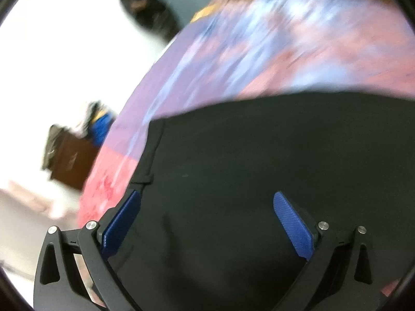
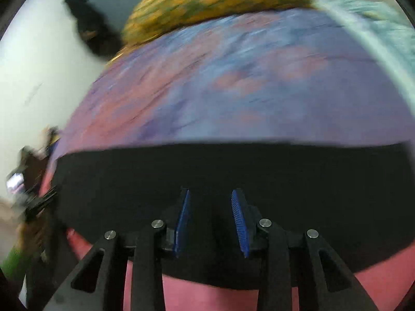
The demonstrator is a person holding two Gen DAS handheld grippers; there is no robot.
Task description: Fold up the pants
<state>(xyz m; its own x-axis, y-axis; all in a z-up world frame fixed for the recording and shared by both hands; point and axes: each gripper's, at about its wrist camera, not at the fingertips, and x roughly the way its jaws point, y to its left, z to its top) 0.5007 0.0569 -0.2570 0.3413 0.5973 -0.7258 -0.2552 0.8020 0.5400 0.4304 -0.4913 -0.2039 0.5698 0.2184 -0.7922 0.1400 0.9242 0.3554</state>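
The black pants (image 1: 259, 168) lie flat on a bed with a pink, purple and blue sheet (image 1: 233, 59). In the left wrist view my left gripper (image 1: 207, 197) is wide open just above the pants near their left edge, where a belt loop (image 1: 142, 180) shows. In the right wrist view the pants (image 2: 207, 165) form a wide black band across the sheet (image 2: 233, 90). My right gripper (image 2: 210, 194) is partly open over the near part of the pants and holds nothing. Both views are motion blurred.
A yellow and green patterned pillow (image 2: 215, 2) lies at the far end of the bed. A teal cloth (image 2: 376, 26) is at the far right. A brown wooden piece of furniture (image 1: 72, 160) stands left of the bed by a white wall. A dark object (image 2: 90, 31) hangs on the wall.
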